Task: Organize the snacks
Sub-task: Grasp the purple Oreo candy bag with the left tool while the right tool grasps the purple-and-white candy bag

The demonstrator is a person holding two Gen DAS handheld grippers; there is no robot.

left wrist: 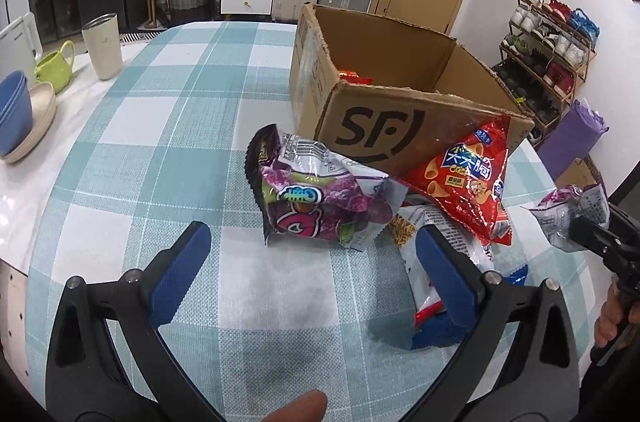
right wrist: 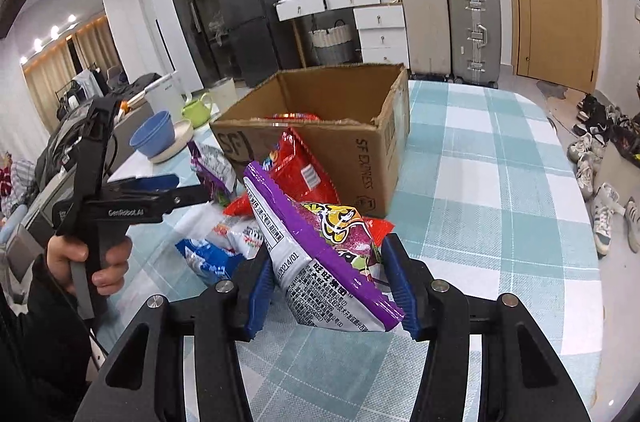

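An open cardboard box (left wrist: 400, 126) (right wrist: 360, 158) stands on the checked table with a red snack inside. In front of it lie a purple candy bag (left wrist: 320, 198), a red crisp bag (left wrist: 468, 182) (right wrist: 300, 170) and a white and blue packet (left wrist: 436, 262) (right wrist: 216, 250). My left gripper (left wrist: 316, 262) is open, hovering low just before the purple bag. My right gripper (right wrist: 332, 286) is shut on a second purple snack bag (right wrist: 320, 254), held above the table near the box; it also shows in the left wrist view (left wrist: 572, 218).
A cream tumbler (left wrist: 102, 46), a green jug (left wrist: 56, 64), and stacked blue and cream bowls (left wrist: 20, 118) sit at the table's left side. A shoe rack (left wrist: 548, 54) stands beyond the right edge. Suitcases and drawers stand behind.
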